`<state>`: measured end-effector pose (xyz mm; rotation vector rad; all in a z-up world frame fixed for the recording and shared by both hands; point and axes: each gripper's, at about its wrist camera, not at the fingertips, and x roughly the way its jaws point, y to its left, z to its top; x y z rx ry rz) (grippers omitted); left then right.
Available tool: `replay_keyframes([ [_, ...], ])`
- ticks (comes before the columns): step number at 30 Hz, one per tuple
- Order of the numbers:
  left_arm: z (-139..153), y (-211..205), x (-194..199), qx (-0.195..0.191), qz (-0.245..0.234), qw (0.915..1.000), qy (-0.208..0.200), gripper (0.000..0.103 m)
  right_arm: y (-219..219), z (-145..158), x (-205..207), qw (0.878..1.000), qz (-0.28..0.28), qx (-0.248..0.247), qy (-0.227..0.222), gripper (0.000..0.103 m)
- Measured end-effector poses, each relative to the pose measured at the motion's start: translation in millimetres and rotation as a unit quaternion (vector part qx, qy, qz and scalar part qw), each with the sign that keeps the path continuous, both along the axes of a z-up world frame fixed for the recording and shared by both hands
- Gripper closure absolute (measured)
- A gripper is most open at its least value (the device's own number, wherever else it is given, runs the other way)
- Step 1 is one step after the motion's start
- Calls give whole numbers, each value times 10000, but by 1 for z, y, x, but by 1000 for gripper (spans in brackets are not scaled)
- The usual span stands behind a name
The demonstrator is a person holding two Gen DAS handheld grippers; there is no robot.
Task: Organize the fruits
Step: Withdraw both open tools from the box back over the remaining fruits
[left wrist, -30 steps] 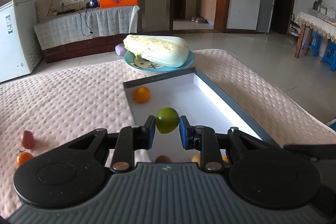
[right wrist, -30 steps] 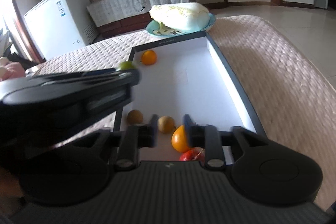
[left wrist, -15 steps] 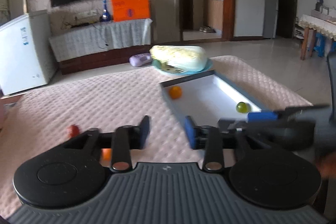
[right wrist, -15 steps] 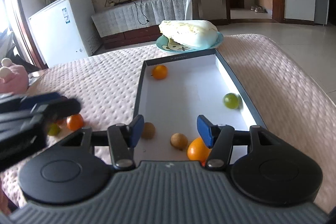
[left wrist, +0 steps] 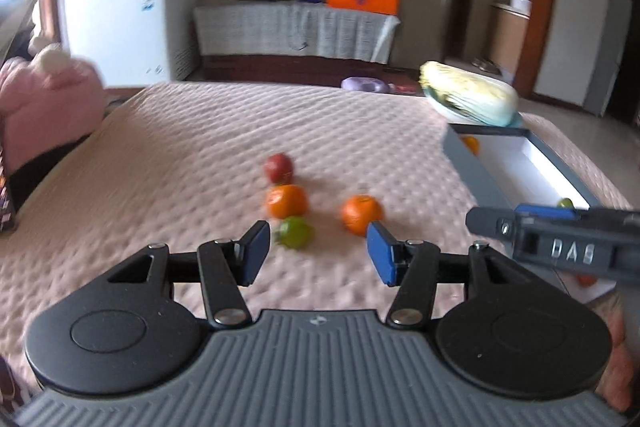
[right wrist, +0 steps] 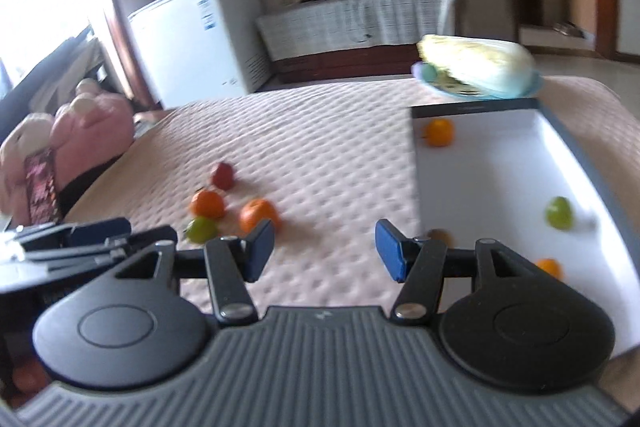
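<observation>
A red fruit [left wrist: 279, 167], two oranges [left wrist: 287, 201] [left wrist: 361, 213] and a green fruit [left wrist: 295, 231] lie together on the pink quilted table. My left gripper [left wrist: 317, 251] is open and empty just short of them. My right gripper [right wrist: 325, 250] is open and empty over the cloth, left of the grey-rimmed white tray [right wrist: 488, 167]. The tray holds an orange [right wrist: 439, 132], a green fruit [right wrist: 559, 213], a brown fruit [right wrist: 440, 235] and another orange [right wrist: 550, 267]. The loose fruits also show in the right wrist view [right wrist: 208, 203].
A cabbage on a blue plate [left wrist: 469, 99] stands behind the tray. Pink plush toys [right wrist: 80, 135] sit at the table's left edge. A white freezer [left wrist: 120, 27] and a covered bench stand beyond the table. My right gripper shows in the left wrist view [left wrist: 560, 239].
My left gripper let go of the green fruit, which now lies in the tray. Both grippers have swung left, away from the tray, toward the loose fruits, with jaws wider open.
</observation>
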<state>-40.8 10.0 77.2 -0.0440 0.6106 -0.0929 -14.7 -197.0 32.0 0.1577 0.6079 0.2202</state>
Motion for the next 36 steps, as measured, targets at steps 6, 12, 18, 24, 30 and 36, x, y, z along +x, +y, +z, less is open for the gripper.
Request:
replay_keyframes([
  [6,7,30,-10,7,317,9992,-244,32,37,-5,-1,9986,411,-329,69,45],
  [12,15,37,-16,91,227,9986,-464,31,61,-5,-5,9977,604,-293,53,45],
  [18,19,48,-12,20,588,9961,-663,31,88,15,4,9924,1052,-623,-133,45],
  [24,14,51,-6,357,904,9937,-561,31,89,-2,26,9930,1056,-524,-27,45],
  [30,4,61,3,400,1001,9936,-333,31,84,0,31,9944,930,-476,-179,45],
  [36,-8,76,12,187,1377,9902,-104,31,66,4,34,9971,670,-302,-195,45],
])
